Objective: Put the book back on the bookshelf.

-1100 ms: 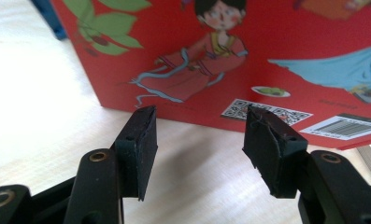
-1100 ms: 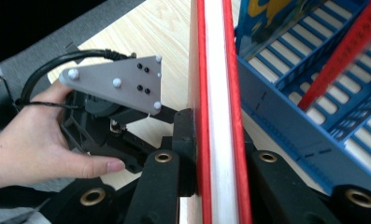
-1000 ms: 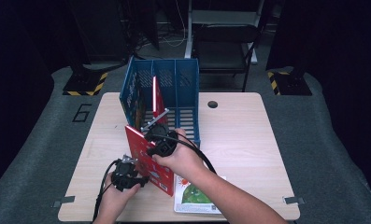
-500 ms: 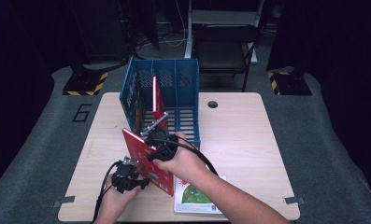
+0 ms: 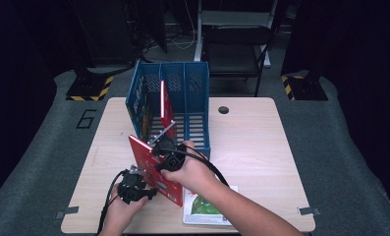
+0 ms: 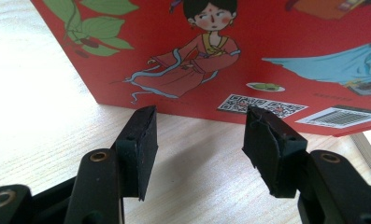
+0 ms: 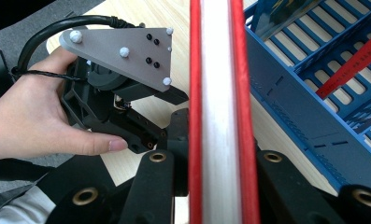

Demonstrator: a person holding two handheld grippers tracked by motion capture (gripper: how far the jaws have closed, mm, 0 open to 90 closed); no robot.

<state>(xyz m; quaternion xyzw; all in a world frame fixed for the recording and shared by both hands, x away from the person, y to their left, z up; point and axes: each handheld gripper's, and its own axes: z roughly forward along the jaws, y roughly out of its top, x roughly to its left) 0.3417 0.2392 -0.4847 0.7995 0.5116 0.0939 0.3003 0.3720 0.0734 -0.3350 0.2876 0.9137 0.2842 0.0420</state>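
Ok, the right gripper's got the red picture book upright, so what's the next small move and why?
Probably carry the red hardcover picture book, clamped by its edge in the right gripper, forward toward the blue slatted plastic file rack. The rack stands just ahead, and the left gripper is open and apart from the book.

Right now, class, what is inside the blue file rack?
The blue file rack holds an upright red book and another book by its left wall. Their lower parts are hidden.

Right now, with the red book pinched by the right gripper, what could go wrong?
The right gripper clamps the red picture book at one edge only, so it may pivot or slip. The open left gripper gives no support. The blue slotted plastic file rack already holds a red book; they could collide.
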